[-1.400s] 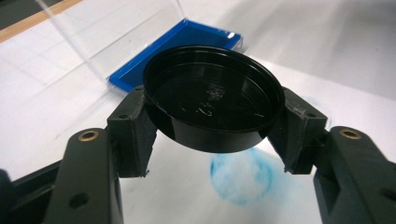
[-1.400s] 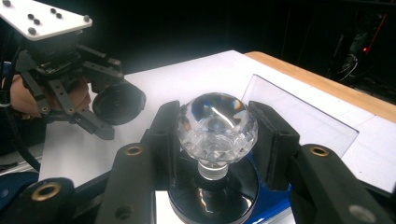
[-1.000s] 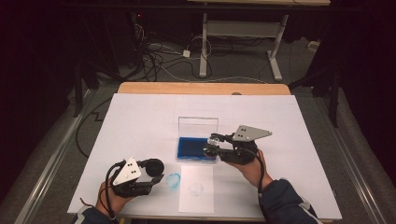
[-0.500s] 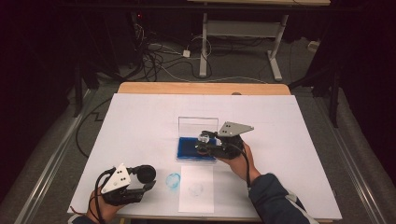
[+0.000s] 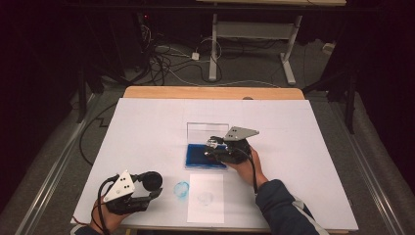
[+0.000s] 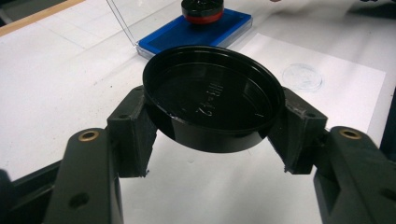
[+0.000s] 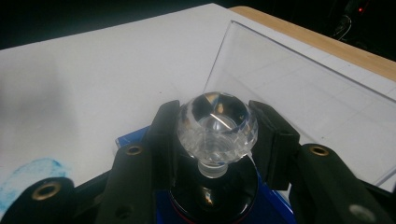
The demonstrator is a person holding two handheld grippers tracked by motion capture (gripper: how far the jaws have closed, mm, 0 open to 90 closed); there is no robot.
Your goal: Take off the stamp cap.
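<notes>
high view: your right gripper (image 5: 215, 148) sits over the blue ink pad (image 5: 203, 155), whose clear lid (image 5: 207, 132) stands open behind it. your left gripper (image 5: 147, 188) rests near the table's (image 5: 147, 122) front left edge, holding a black cap (image 5: 150, 180). a white sheet (image 5: 206, 198) bears a faint round print, with a blue smear (image 5: 181, 190) just beside it.

left gripper view: your jaws are clamped on the black cap (image 6: 213, 96); the raised lettering inside it is too faint to read.

right gripper view: your jaws grip the stamp's (image 7: 216, 133) faceted crystal knob, its black base down on the blue ink pad (image 7: 271, 205).
</notes>
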